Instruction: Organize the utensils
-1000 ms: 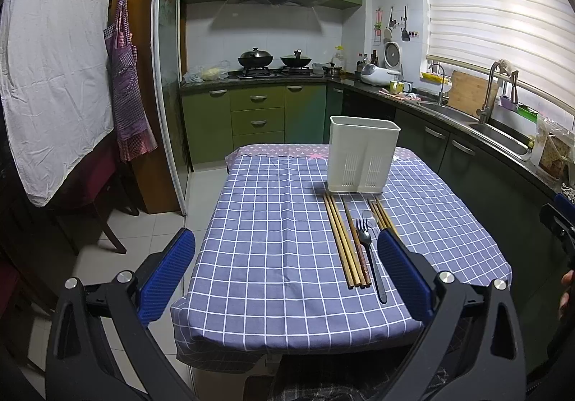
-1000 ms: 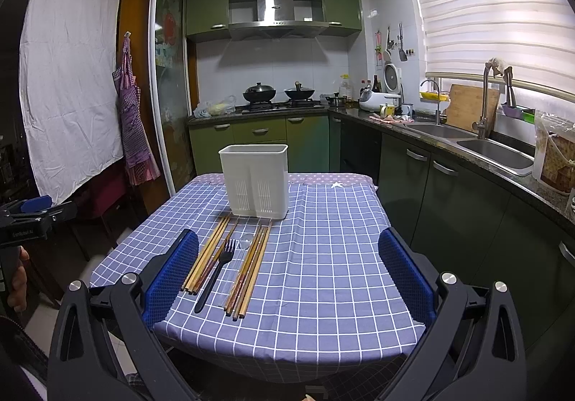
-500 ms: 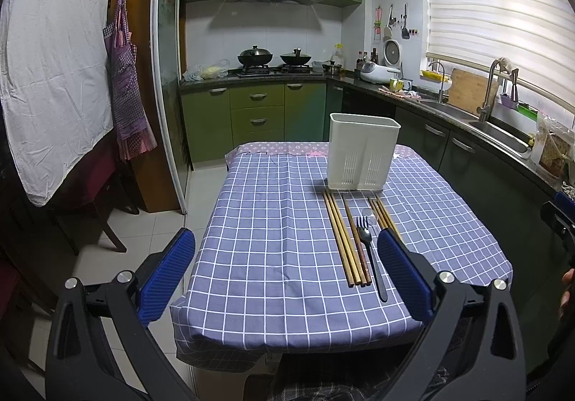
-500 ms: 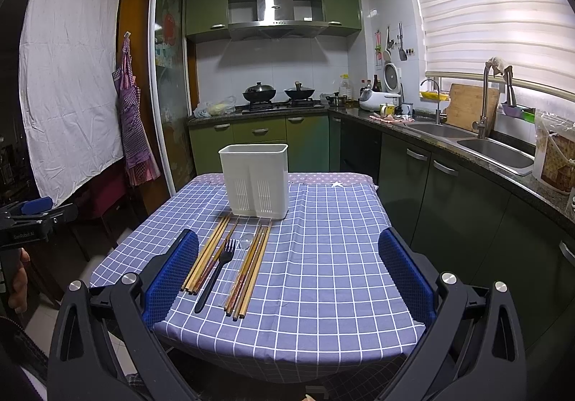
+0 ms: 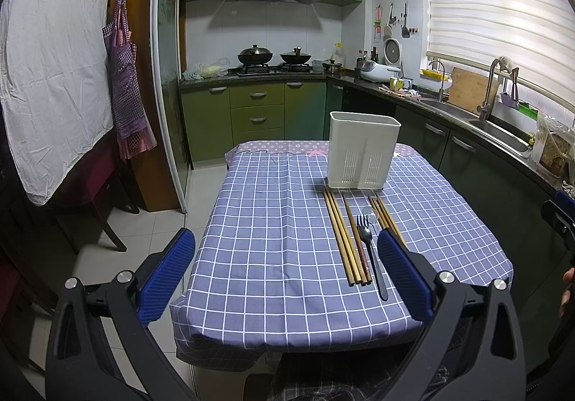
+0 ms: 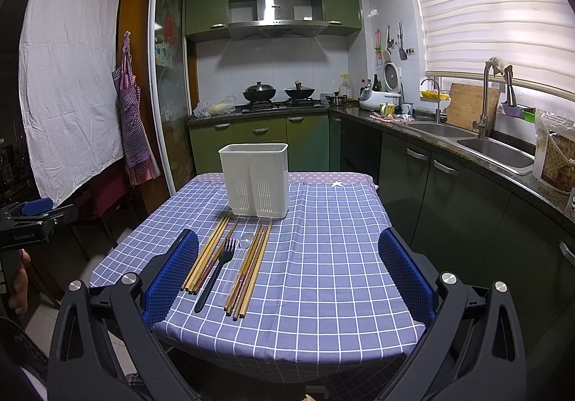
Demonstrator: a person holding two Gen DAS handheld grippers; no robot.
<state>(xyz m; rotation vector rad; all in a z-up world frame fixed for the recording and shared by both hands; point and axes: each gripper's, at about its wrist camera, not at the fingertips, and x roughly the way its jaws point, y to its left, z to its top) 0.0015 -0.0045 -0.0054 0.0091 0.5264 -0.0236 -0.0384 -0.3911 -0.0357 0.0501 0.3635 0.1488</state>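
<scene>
A white slotted utensil holder (image 5: 362, 150) (image 6: 256, 180) stands upright on the table with the blue checked cloth (image 5: 273, 243) (image 6: 323, 268). In front of it lie two bundles of wooden chopsticks (image 5: 343, 243) (image 6: 251, 268), a black fork (image 5: 370, 250) (image 6: 215, 270) and a clear plastic spoon (image 6: 240, 257) between them. My left gripper (image 5: 287, 264) is open and empty, held off the table's near left edge. My right gripper (image 6: 287, 268) is open and empty above the near edge, the utensils just inside its left finger (image 6: 172, 275).
Green kitchen cabinets, a stove with two woks (image 6: 276, 92) and a counter with a sink (image 6: 492, 146) run behind and to the right. A dark chair (image 5: 90, 192) and a white sheet stand left. The other gripper shows at the left edge of the right wrist view (image 6: 32, 217).
</scene>
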